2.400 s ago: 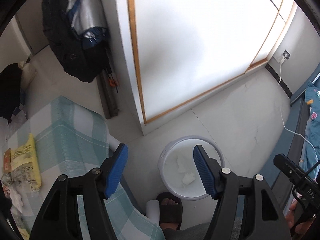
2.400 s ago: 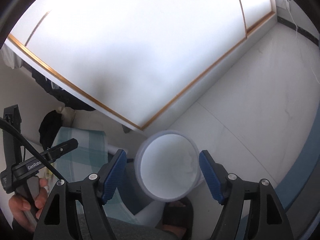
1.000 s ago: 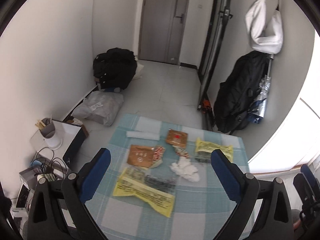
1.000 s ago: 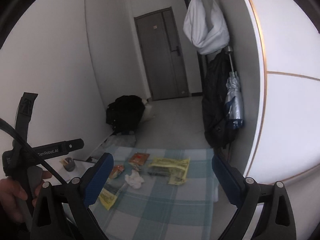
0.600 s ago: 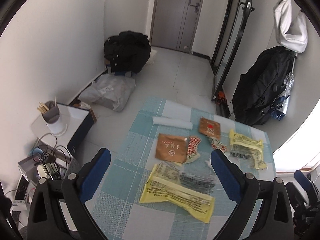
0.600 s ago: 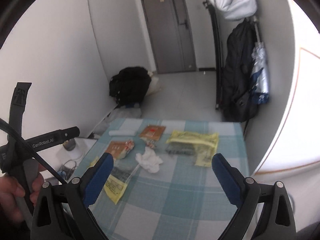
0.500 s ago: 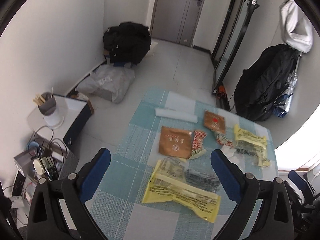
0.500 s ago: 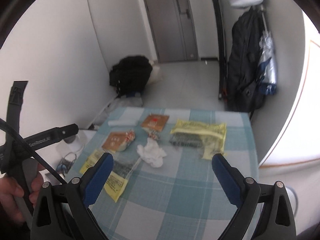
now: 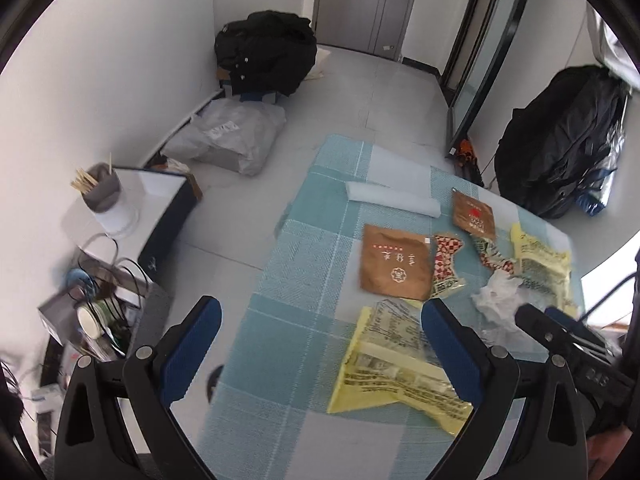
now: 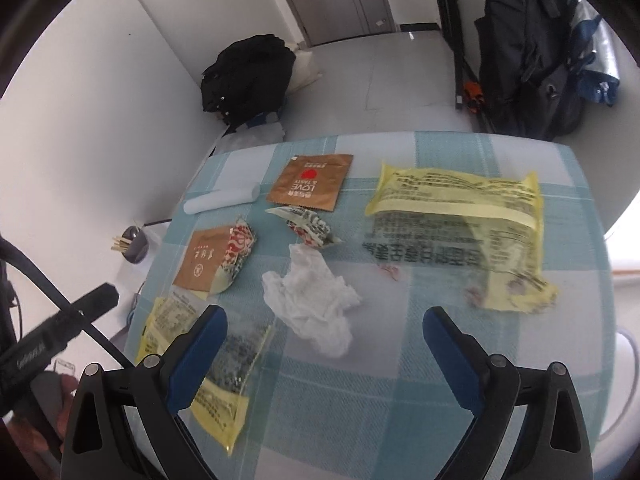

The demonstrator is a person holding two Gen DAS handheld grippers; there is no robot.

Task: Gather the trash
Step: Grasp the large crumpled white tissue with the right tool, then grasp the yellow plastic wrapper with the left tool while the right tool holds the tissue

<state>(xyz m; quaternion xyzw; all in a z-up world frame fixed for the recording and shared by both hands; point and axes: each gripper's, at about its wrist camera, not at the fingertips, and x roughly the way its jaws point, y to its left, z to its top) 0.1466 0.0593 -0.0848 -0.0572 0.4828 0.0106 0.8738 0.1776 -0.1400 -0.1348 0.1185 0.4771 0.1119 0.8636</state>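
Observation:
Trash lies spread on a teal checked tablecloth [image 10: 400,380]. A crumpled white tissue [image 10: 312,300] sits just ahead of my right gripper [image 10: 324,340], which hovers open and empty above the cloth. Beyond the tissue are a torn red-check wrapper [image 10: 312,226], a brown packet [image 10: 312,182] and a large yellow wrapper [image 10: 460,220]. My left gripper [image 9: 320,344] is open and empty over the table's near left part. A second yellow wrapper [image 9: 400,364] lies by its right finger, with a larger brown packet [image 9: 394,268] further on.
A white roll [image 9: 394,198] lies at the table's far edge. On the floor are a black bag [image 9: 268,56] and a grey plastic bag [image 9: 232,136]. A low side table [image 9: 156,200] with a cup of sticks stands left. A black coat [image 9: 560,136] hangs right.
Both grippers swung away from the white bin on the floor to the table, then came lower and closer to the trash. Both stayed open and empty.

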